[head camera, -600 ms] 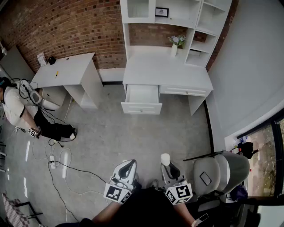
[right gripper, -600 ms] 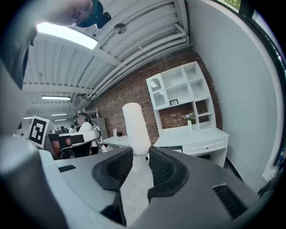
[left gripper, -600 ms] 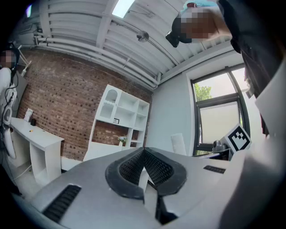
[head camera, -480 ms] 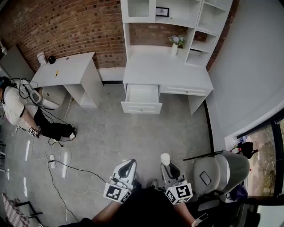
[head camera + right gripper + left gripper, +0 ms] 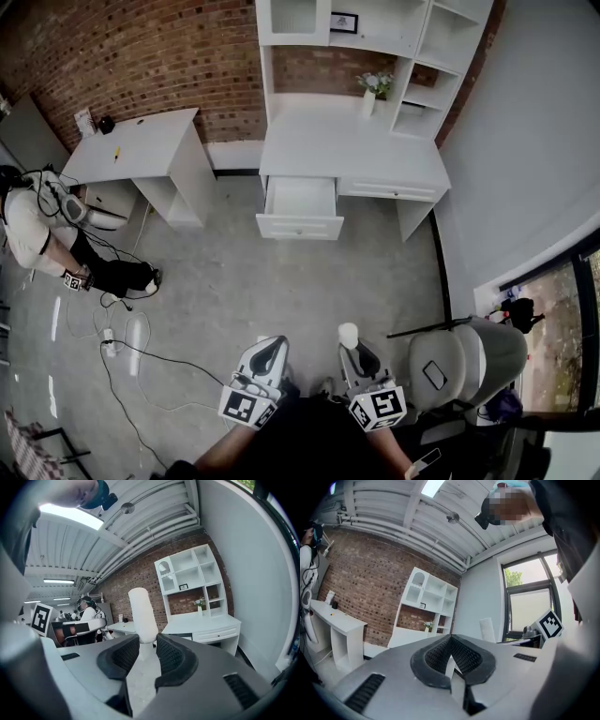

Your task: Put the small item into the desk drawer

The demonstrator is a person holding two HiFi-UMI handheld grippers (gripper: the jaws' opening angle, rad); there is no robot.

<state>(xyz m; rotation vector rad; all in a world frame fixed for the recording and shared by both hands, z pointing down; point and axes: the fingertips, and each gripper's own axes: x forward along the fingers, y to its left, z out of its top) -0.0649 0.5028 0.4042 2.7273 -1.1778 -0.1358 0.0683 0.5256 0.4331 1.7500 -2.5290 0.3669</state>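
Note:
A small white cylinder (image 5: pixel 349 336) stands upright out of my right gripper (image 5: pixel 354 352), whose pads are shut on its lower end. In the right gripper view the cylinder (image 5: pixel 143 615) rises between the two black pads. My left gripper (image 5: pixel 270 349) is held beside it, shut and empty; its pads meet at the tips (image 5: pixel 450 654). Both are low and near me, well short of the white desk (image 5: pixel 352 150). The desk's left drawer (image 5: pixel 300 210) is pulled out and shows a bare white inside.
A white hutch with shelves (image 5: pixel 375 28) and a flower vase (image 5: pixel 369 97) sit on the desk. A second white desk (image 5: pixel 141 146) stands at the left. A person (image 5: pixel 37 234) crouches at far left among floor cables (image 5: pixel 131 352). A grey chair (image 5: pixel 464 361) stands at my right.
Both grippers stay where they were. The crouching person at the left has shifted a little, and the view has moved slightly.

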